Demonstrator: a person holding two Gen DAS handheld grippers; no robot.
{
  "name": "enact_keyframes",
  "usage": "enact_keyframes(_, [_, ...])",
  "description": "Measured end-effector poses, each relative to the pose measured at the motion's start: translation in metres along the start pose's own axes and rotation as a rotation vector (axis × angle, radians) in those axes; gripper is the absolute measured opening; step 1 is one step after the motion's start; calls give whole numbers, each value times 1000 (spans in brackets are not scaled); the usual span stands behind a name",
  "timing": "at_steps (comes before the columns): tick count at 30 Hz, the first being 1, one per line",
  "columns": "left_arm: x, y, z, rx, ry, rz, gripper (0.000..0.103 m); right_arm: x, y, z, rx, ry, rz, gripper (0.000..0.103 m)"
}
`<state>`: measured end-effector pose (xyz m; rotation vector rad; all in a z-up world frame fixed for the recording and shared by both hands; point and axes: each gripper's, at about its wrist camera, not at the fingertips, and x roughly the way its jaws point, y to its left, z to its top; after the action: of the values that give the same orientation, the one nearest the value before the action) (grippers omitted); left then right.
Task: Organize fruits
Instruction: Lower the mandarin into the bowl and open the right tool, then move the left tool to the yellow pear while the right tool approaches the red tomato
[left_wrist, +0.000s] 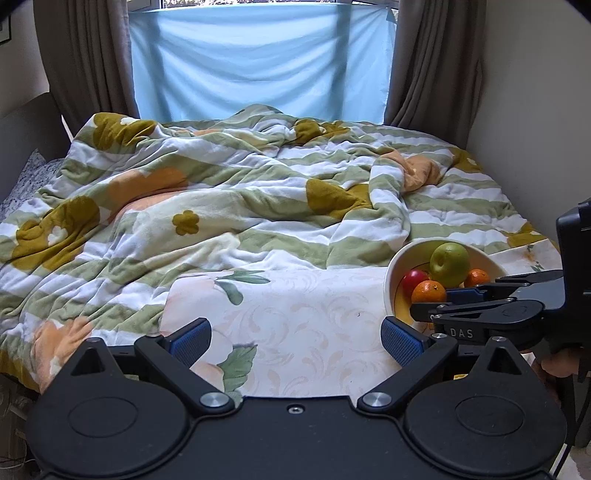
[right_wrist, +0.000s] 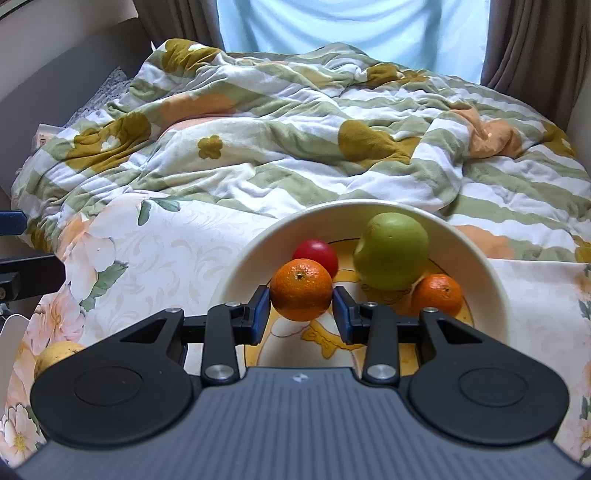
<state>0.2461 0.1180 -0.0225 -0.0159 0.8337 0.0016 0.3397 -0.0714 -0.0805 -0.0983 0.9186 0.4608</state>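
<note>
A cream bowl (right_wrist: 258, 251) sits on the floral sheet at the near right of the bed. In it lie a green apple (right_wrist: 391, 251), a small red fruit (right_wrist: 316, 253) and an orange (right_wrist: 437, 293). My right gripper (right_wrist: 301, 314) is shut on another orange (right_wrist: 301, 290), held just over the bowl's near side. In the left wrist view the same bowl (left_wrist: 391, 273), green apple (left_wrist: 448, 264) and held orange (left_wrist: 428, 291) appear at the right, with the right gripper (left_wrist: 439, 301) coming in from the side. My left gripper (left_wrist: 295, 339) stands open over the sheet with nothing between its pads.
A yellow fruit (right_wrist: 55, 354) lies on the sheet left of the bowl, partly hidden by the right gripper's body. A rumpled striped floral blanket (left_wrist: 221, 192) covers the rest of the bed. Curtains (left_wrist: 85, 59) and a blue-covered window stand behind, and a wall runs along the right.
</note>
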Motion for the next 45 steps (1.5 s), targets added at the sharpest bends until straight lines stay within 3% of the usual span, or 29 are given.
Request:
enact_keyframes(7, [-4,2,-3,0,2,13,100,4,3,-1,-12,-4,21,54])
enact_keyframes(10, [-7,2,-4,-10,-1,15,100,0,4,-1,-20,-17,20,74])
enact_keyframes(12, [-11,1,-4,-15,-6,20,100,-9,3,-1,-23,-43,1,97])
enact_keyframes(14, [-16,0,-5,-21,-13,25,100,-20,2,-1,-28,-64,0,102])
enact_keyframes(29, [-98,-19,-14,-66,-150,66,100,-126,0,-10,-74,-160,-24,102])
enact_keyframes(45, [-162,-25,-68,-78,-272,78,100,-221,14,-65,-63,-248,-49,102])
